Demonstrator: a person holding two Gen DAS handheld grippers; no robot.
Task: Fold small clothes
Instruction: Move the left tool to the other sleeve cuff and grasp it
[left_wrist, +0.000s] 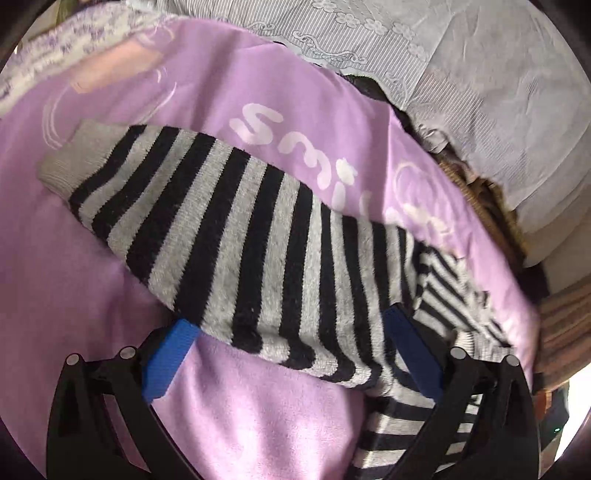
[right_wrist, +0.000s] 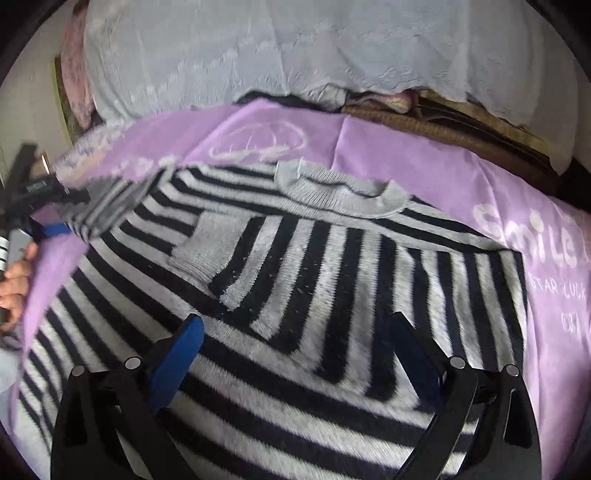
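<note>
The sweater (right_wrist: 295, 295) lies flat on the purple blanket (right_wrist: 424, 166), one sleeve (right_wrist: 236, 258) folded across its chest. Both grippers, left (left_wrist: 291, 339) and right (right_wrist: 295, 343), hover above the sweater, jaws spread, gripping nothing, presumably positioning for another fold.

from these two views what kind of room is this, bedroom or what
Probably a bedroom or living room at home: the striped sweater lies on a purple blanket printed "smile", spread over a soft surface, with a pale embroidered cover behind it.

Home bedroom, lilac blanket (right_wrist: 424, 162), lace bedcover (right_wrist: 295, 48), wicker basket (right_wrist: 443, 129)
</note>
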